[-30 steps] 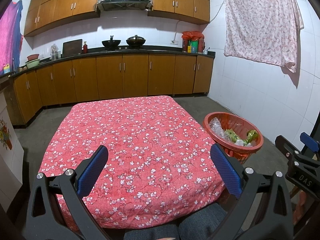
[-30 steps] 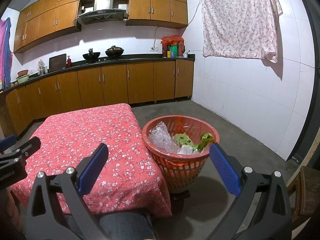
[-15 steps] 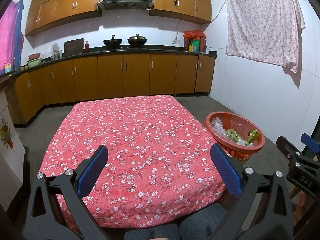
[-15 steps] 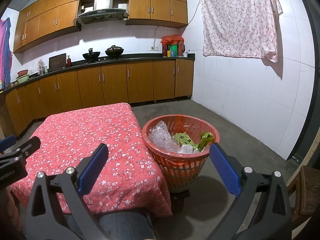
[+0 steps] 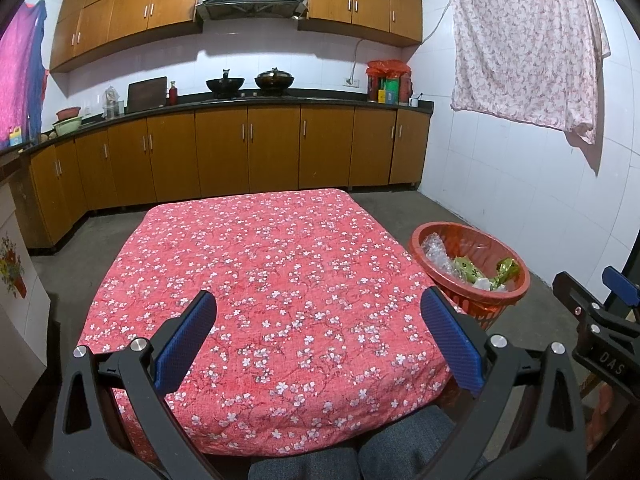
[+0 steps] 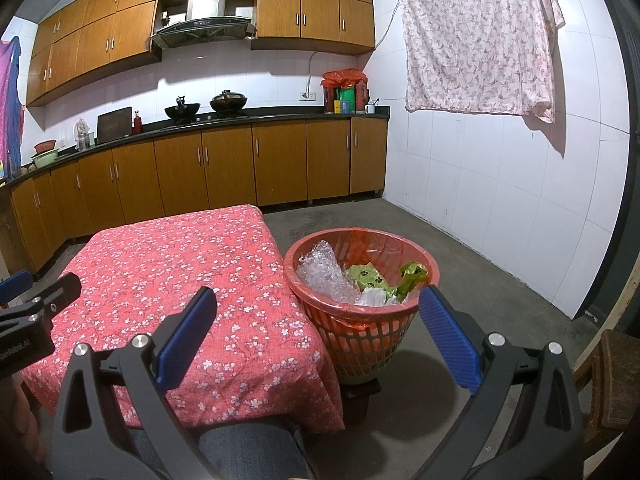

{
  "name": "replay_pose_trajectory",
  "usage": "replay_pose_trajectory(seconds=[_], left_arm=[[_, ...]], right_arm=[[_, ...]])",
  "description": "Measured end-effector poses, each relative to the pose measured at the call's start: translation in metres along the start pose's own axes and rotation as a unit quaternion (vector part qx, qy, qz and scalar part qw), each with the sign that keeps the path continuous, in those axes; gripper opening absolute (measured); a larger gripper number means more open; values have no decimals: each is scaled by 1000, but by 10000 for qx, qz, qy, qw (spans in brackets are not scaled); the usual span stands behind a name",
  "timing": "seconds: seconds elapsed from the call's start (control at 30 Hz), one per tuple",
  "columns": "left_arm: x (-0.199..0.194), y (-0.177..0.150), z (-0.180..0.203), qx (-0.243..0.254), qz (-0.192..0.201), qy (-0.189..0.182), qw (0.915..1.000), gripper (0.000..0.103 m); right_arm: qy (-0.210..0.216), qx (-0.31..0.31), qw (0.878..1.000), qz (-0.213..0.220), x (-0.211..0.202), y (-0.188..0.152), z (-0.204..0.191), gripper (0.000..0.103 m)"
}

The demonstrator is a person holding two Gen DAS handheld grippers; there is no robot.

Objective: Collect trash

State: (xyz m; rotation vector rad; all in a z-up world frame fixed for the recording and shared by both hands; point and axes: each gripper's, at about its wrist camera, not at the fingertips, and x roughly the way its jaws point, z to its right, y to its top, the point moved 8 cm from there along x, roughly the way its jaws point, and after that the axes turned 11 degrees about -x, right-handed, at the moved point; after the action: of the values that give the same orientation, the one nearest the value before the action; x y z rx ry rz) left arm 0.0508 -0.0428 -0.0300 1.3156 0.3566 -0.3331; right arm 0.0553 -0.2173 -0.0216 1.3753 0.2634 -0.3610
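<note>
An orange plastic basket (image 6: 360, 332) stands on the floor right of the table; it also shows in the left wrist view (image 5: 478, 300). It holds clear bubble wrap (image 6: 324, 276), green wrappers (image 6: 370, 278) and white scraps. A red flowered cloth covers the table (image 5: 260, 280), and no trash shows on it. My left gripper (image 5: 318, 336) is open and empty above the table's near edge. My right gripper (image 6: 316, 334) is open and empty, held just in front of the basket.
Wooden kitchen cabinets (image 5: 248, 148) with pots on the counter line the far wall. A flowered sheet (image 6: 480, 36) hangs on the white tiled right wall. Bare concrete floor (image 6: 480, 280) lies around the basket. A wooden chair (image 6: 612, 364) stands at far right.
Both views have drifted very slightly. The grippers stay open and empty, and the basket and table have not moved.
</note>
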Motion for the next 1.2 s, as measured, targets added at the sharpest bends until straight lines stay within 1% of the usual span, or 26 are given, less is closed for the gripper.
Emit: replay_pose_trajectory(seconds=[0.27,1.2], left_arm=[[1,-1,-2,16,17,28,10000,101],[1,-1,-1,41,-1,11,10000,101]], right_arm=[[-3,10,10000,-10,1,-5,-2,99],[-6,15,10000,-17,1,-3,1,99]])
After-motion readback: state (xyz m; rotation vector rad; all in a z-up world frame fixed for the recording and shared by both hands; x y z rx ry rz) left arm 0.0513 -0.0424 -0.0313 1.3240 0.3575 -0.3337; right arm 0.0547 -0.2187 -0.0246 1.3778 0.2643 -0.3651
